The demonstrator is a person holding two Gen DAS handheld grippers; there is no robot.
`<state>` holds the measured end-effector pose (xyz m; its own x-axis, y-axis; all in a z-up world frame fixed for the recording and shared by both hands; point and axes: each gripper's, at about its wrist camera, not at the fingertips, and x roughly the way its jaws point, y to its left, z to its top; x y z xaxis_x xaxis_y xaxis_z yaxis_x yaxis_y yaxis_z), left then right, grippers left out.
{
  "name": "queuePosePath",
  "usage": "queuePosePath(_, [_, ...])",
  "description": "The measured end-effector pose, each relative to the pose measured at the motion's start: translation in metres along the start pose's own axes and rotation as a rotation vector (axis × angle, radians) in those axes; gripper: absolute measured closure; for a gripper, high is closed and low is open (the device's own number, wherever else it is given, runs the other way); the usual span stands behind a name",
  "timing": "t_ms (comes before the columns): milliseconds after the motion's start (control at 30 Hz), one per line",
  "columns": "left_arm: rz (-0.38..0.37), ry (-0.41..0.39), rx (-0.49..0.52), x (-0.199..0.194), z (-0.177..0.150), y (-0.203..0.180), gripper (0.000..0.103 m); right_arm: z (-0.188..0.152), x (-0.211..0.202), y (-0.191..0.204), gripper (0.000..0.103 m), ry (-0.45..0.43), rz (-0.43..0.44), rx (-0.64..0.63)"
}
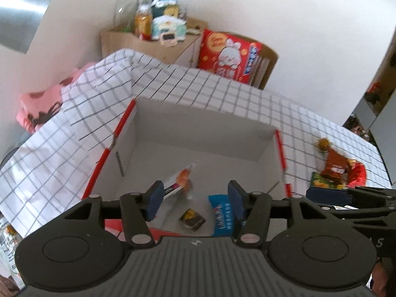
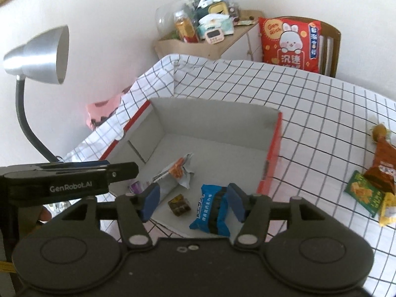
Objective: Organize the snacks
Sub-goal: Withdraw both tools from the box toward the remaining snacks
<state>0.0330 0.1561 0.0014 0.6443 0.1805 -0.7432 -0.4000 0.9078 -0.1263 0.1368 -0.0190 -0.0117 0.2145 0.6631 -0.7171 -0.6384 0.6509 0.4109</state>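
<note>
A red-sided box with a white inside (image 1: 203,133) (image 2: 212,123) sits on the checked cloth. In it lie a silver-and-orange snack packet (image 1: 182,179) (image 2: 177,170), a small dark wrapped snack (image 1: 191,219) (image 2: 179,206) and a blue packet (image 1: 221,215) (image 2: 211,210). My left gripper (image 1: 195,200) is open and empty above the box's near side. My right gripper (image 2: 191,201) is open and empty above the box, with the blue packet below its right finger. More snacks lie on the cloth at the right: a brown packet (image 1: 334,164) (image 2: 382,170) and a green one (image 2: 362,193).
A desk lamp (image 2: 39,57) stands at the left. A wooden shelf with bottles and clutter (image 1: 153,32) (image 2: 205,29) and a red rabbit-print bag (image 1: 230,54) (image 2: 289,42) stand behind the table. A pink cloth (image 1: 39,109) lies at the far left.
</note>
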Motion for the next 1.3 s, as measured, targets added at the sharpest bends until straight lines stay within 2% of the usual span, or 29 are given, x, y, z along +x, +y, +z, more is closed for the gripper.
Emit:
queuePosePath(100, [-0.025,-0.025,0.035,-0.008,-0.001,-0.017,0.045,-0.005,-0.019,-0.008,0.036,-0.035,-0.011,0.005])
queuePosePath(233, [-0.064,-0.037,0.078,-0.013,-0.005,-0.042,0.039,-0.012,-0.043,-0.024,0.029,-0.077,-0.030,0.026])
queuePosePath(467, [-0.136,-0.037,0.160,-0.009,-0.015,-0.096,0.038,-0.028,-0.074,-0.054,0.020,-0.135,-0.097,0.069])
queuePosePath(833, [-0.216,-0.016,0.194,0.010,-0.029,-0.165,0.029,-0.058,-0.113,-0.118,0.003,-0.192,-0.199,0.153])
queuePosePath(1067, [-0.225,-0.008,0.201,0.029,-0.037,-0.209,0.027,-0.077,-0.130,-0.167,0.002,-0.199,-0.284,0.181])
queuePosePath(1300, [-0.229,0.039,0.222,0.061,-0.044,-0.256,0.027,-0.092,-0.134,-0.220,0.002,-0.178,-0.355,0.176])
